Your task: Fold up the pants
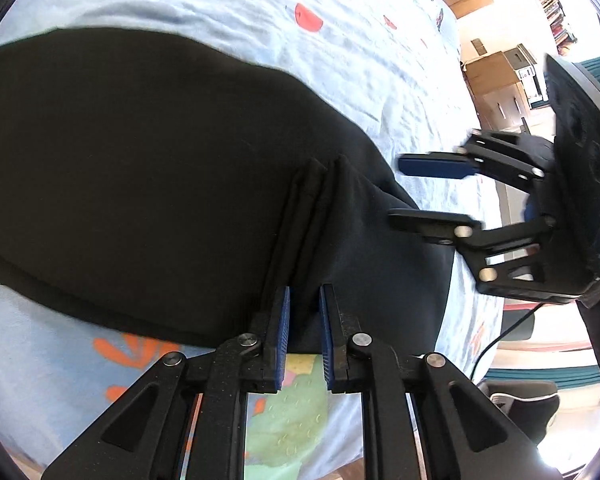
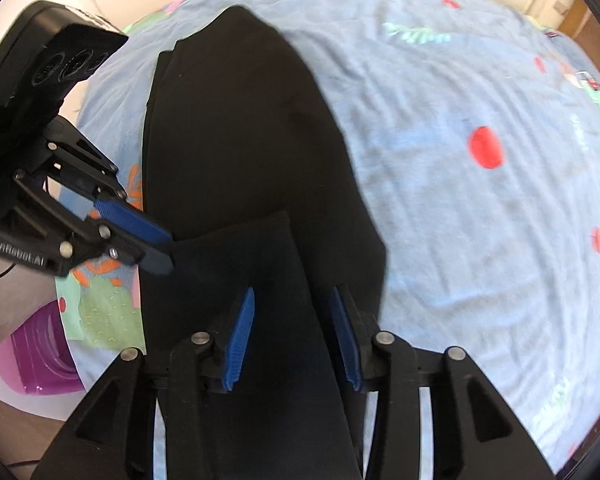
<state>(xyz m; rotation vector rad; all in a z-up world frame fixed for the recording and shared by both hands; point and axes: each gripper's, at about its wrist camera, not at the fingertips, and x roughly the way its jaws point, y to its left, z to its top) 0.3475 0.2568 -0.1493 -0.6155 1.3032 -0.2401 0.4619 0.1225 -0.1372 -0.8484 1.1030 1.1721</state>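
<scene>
Black pants (image 1: 140,168) lie spread over a pale blue bedspread (image 1: 360,52) printed with red spots, filling the left and centre of the left wrist view. At the lower centre of that frame the left gripper (image 1: 304,320) has its blue-padded fingers (image 1: 283,328) drawn close on a bunched fold of the dark cloth, which rises in pleats between them. The right gripper (image 1: 404,190), at the right of the frame, has its fingers apart beside the garment's edge; whether the lower one touches the cloth is hard to tell through the blur.

From the right wrist view, the pants (image 2: 240,120) run from top centre down to the bottom, with a folded flap between the spread fingers of the right gripper (image 2: 292,336). The left gripper (image 2: 156,246) sits at the left edge of the fabric.
</scene>
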